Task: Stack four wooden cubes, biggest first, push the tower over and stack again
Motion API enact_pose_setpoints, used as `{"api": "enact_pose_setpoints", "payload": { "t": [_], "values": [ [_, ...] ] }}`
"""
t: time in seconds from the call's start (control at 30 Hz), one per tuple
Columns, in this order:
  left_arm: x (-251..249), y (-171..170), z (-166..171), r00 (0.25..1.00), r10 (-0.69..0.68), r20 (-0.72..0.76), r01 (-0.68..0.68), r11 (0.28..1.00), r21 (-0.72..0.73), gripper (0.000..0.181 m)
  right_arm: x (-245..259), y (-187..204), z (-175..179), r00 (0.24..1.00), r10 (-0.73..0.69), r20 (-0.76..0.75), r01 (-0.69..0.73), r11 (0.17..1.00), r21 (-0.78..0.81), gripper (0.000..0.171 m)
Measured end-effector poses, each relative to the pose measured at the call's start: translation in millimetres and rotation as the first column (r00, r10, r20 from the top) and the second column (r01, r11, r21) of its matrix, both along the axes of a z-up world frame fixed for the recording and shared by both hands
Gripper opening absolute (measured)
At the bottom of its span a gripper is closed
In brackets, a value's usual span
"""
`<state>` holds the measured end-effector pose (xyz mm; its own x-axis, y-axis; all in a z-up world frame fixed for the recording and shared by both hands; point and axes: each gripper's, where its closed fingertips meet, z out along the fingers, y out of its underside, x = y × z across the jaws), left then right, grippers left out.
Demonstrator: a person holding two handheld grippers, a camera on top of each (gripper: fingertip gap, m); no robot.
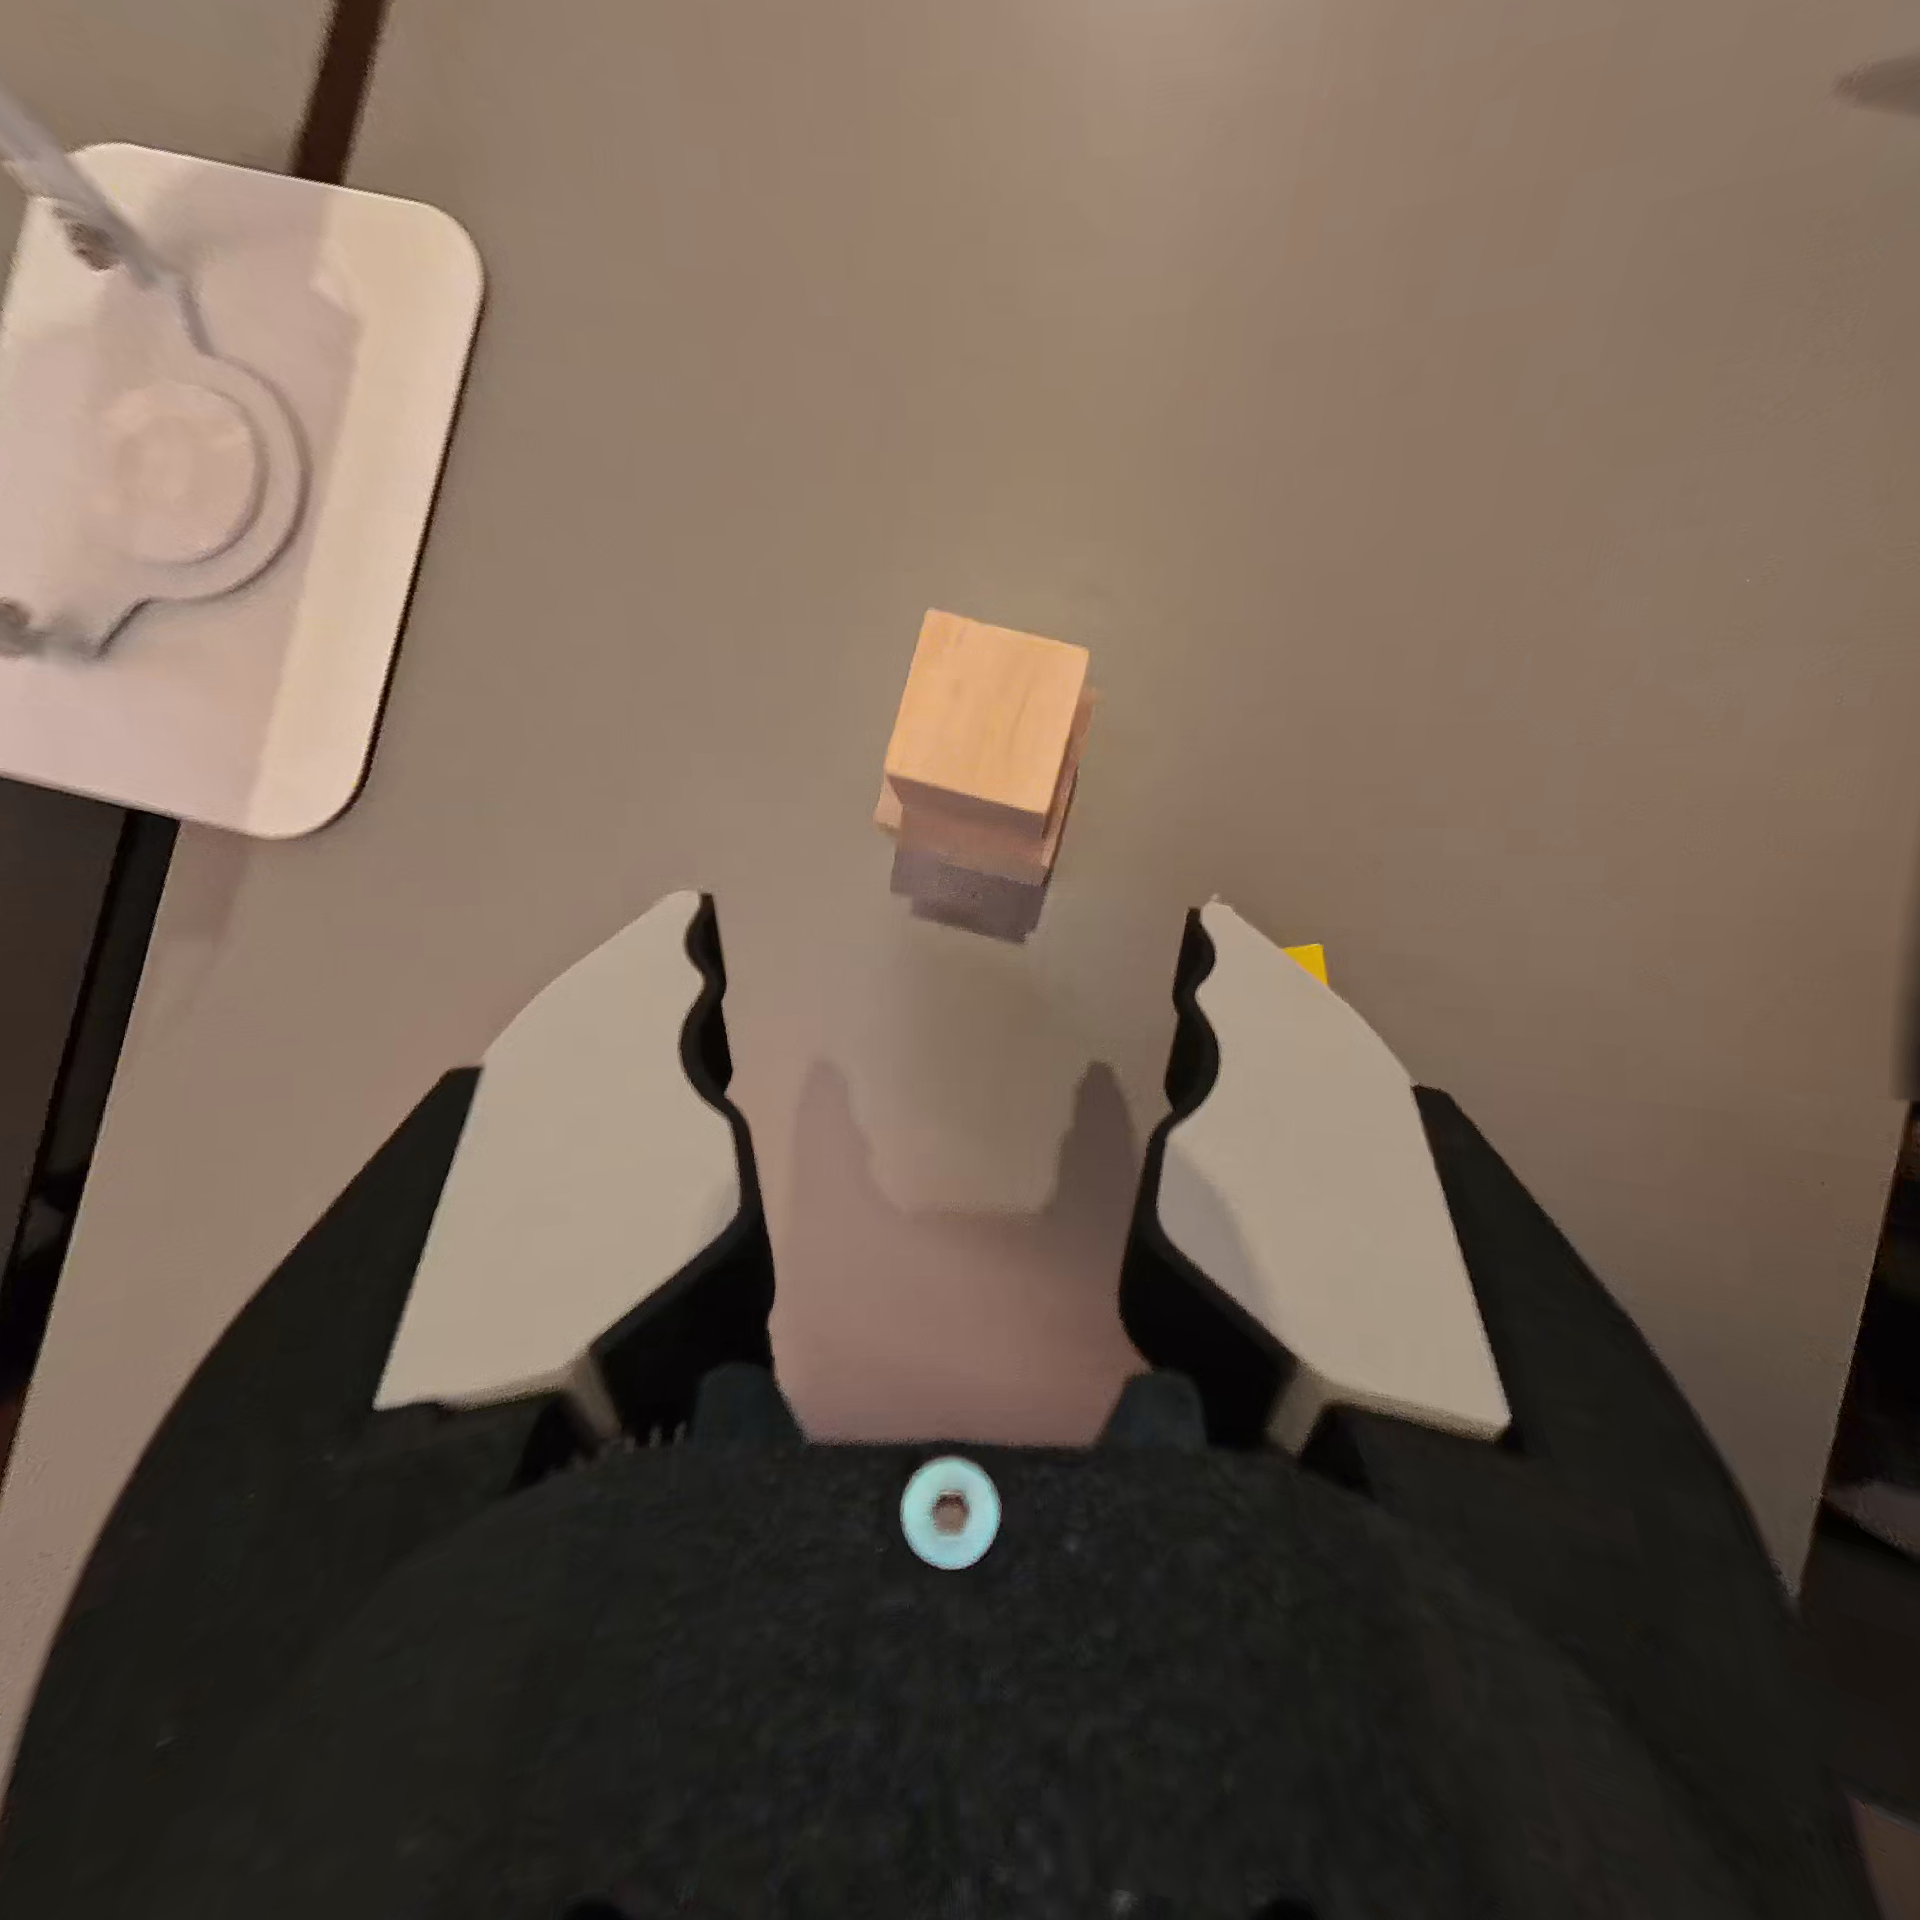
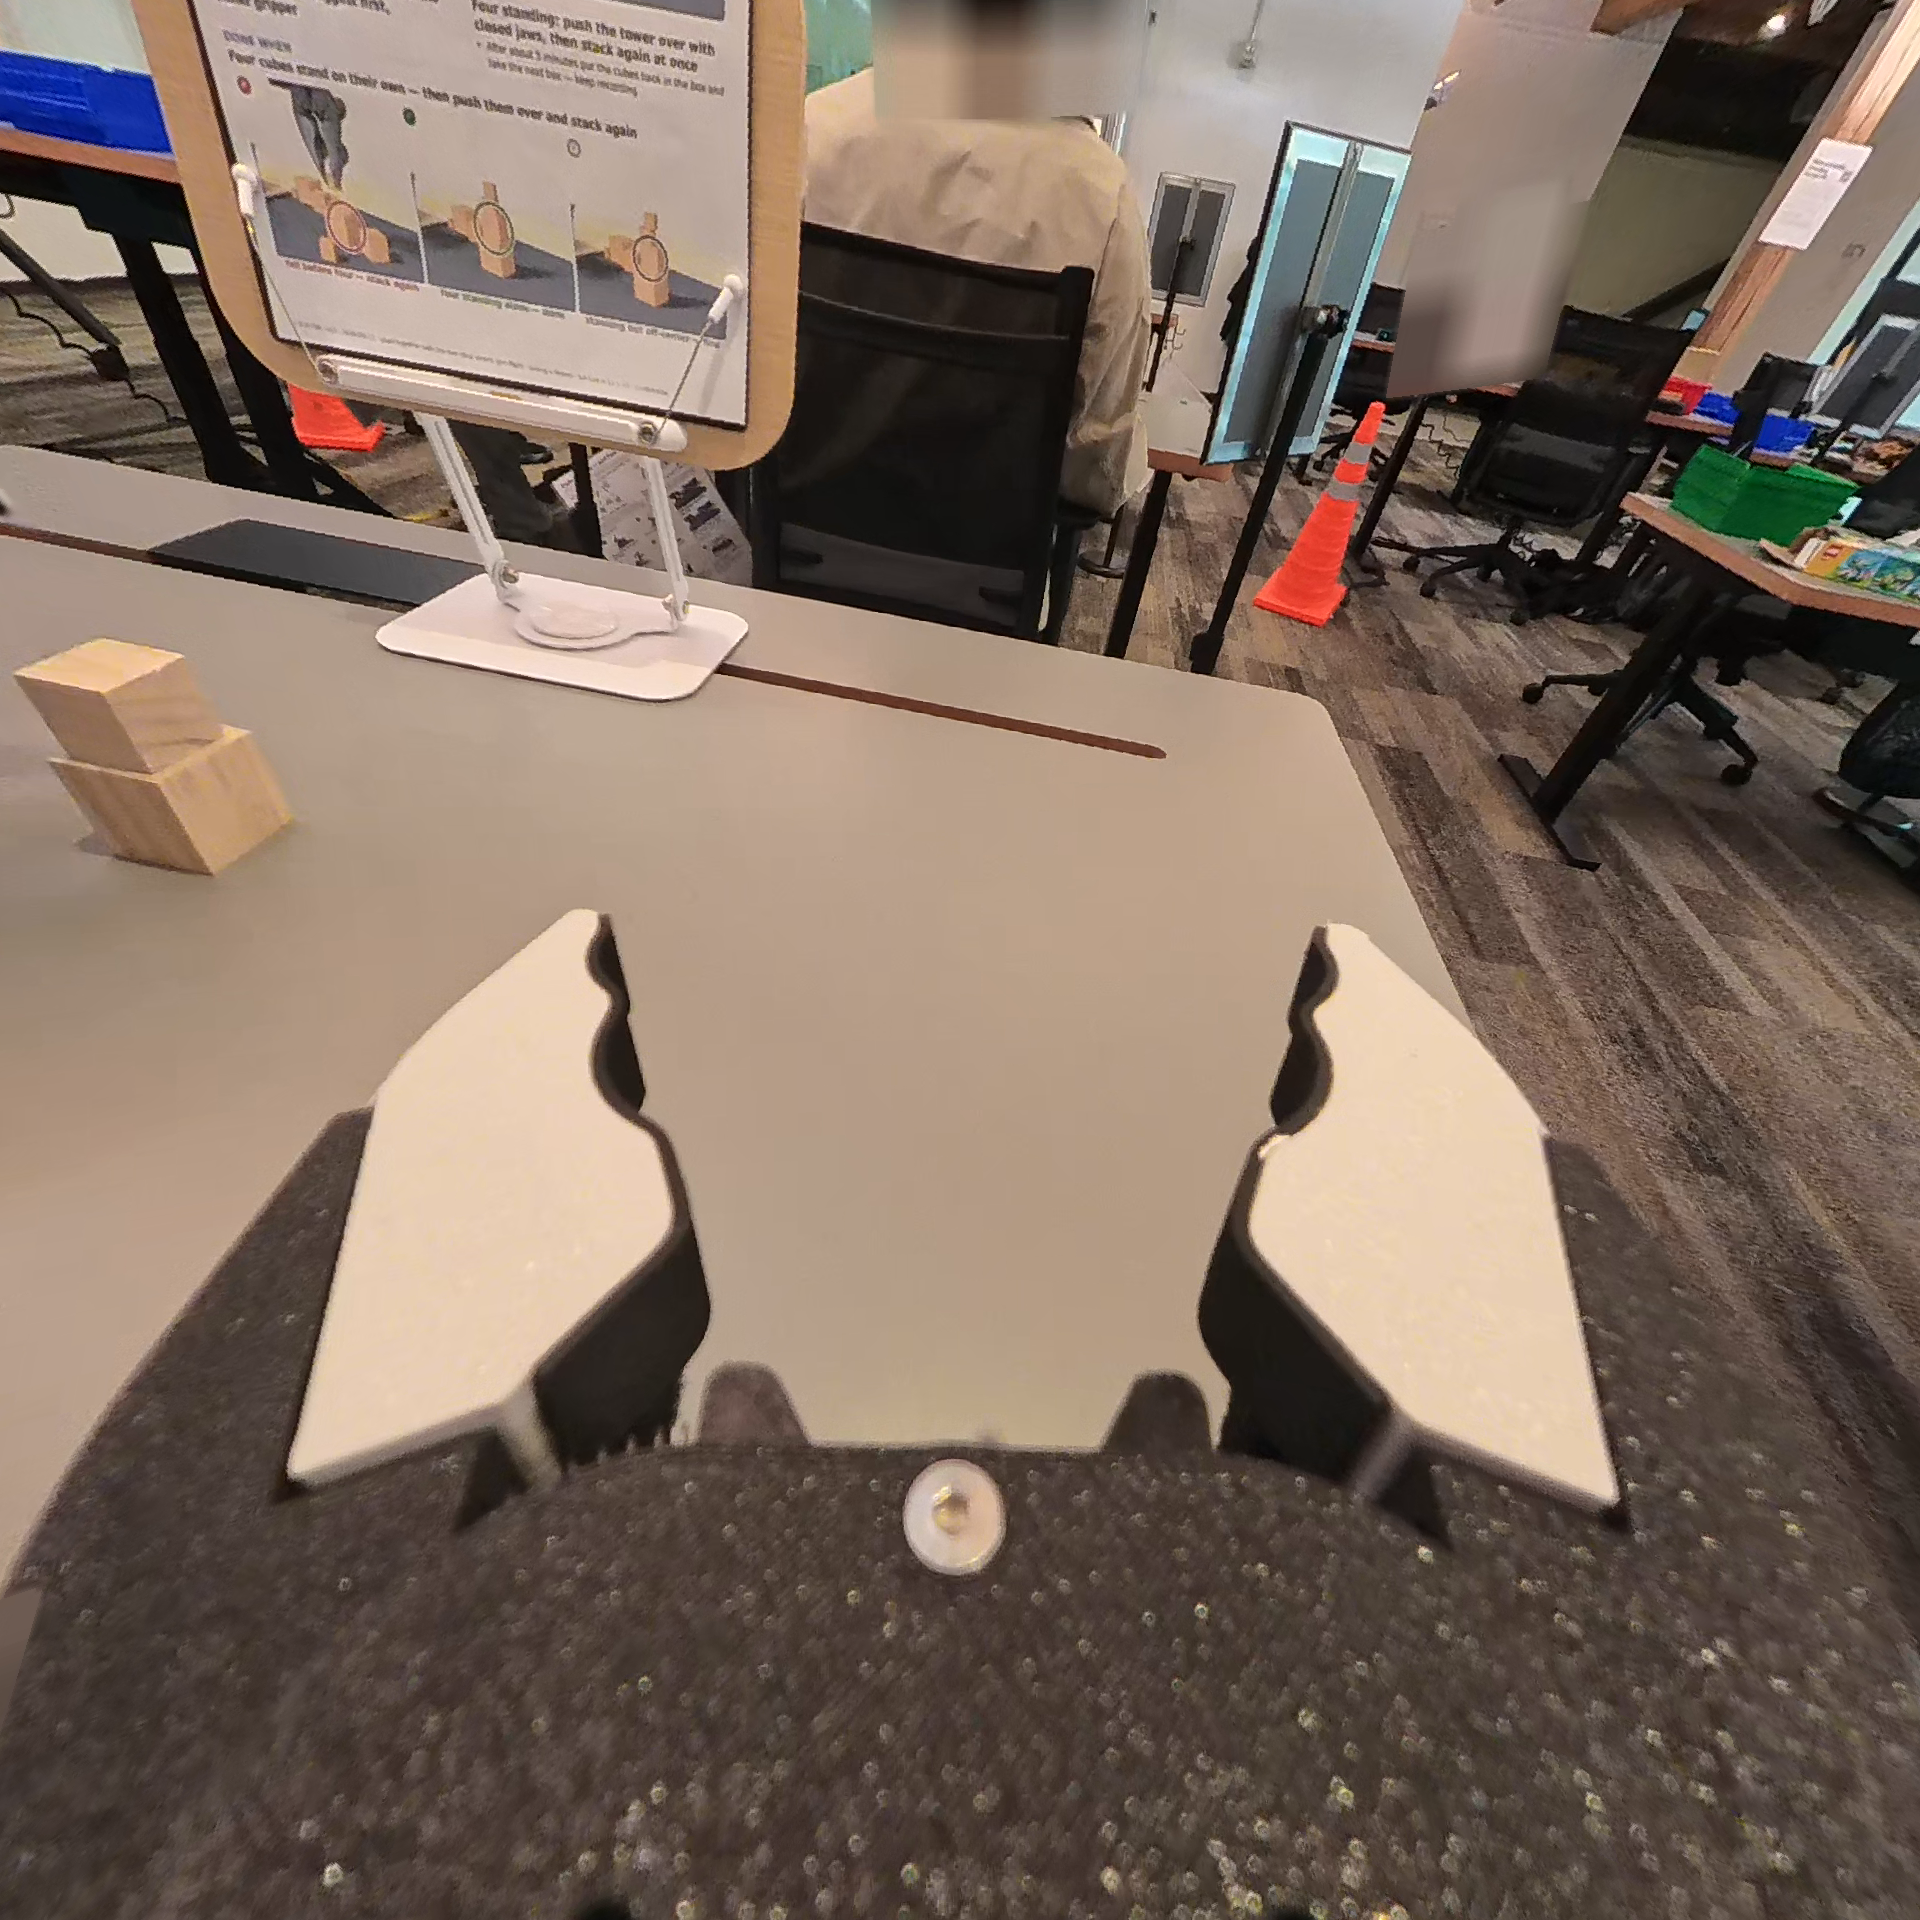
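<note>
Wooden tower (image 1: 982,774) stands just ahead of our left gripper (image 1: 948,914), fingers wide apart, empty. Right gripper (image 2: 961,935) likewise. We approach squarely, avoiding nudges.

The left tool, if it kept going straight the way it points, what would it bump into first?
Probably the grey tabletop: the open left tool points steeply down, and the stacked light wooden cubes sit just ahead. Depth is unclear.

My left gripper (image 1: 951,914) has two pale grey, angular fingers (image 1: 582,1153) with wavy black inner edges, set on a black felt-like body with a light blue washer and screw (image 1: 950,1510). My right gripper (image 2: 961,935) matches: white fingers (image 2: 499,1205), speckled dark grey body, silver screw (image 2: 953,1521).
</note>
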<state>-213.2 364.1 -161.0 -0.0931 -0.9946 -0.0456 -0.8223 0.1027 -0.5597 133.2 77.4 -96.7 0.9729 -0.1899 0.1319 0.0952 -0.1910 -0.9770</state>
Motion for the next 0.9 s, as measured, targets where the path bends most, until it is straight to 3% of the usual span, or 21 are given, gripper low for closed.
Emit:
{"api": "enact_pose_setpoints", "payload": {
  "t": [0.2,0.4,0.57,0.9],
  "values": [
    [-47,-21,-13,0.984,0.158,0.081,-0.163,0.985,0.052,0.079,-5,6,-2,1.0,0.018,-0.004,-0.018,1.0,0.001,0.119],
    [-87,-55,-65,0.969,0.245,-0.022,-0.243,0.967,0.073,0.066,-12,15,-1,0.999,0.043,-0.001,-0.043,0.999,-0.003,0.119],
    [-107,-60,-102,0.953,0.251,-0.168,-0.244,0.968,0.059,0.065,-16,18,0,0.999,0.054,0.001,-0.054,0.999,-0.003,0.119],
    [-104,-62,-109,0.948,0.19,-0.257,-0.184,0.982,0.046,0.057,-14,15,-2,0.999,0.043,-0.003,-0.043,0.999,-0.004,0.119]
  ]
}}
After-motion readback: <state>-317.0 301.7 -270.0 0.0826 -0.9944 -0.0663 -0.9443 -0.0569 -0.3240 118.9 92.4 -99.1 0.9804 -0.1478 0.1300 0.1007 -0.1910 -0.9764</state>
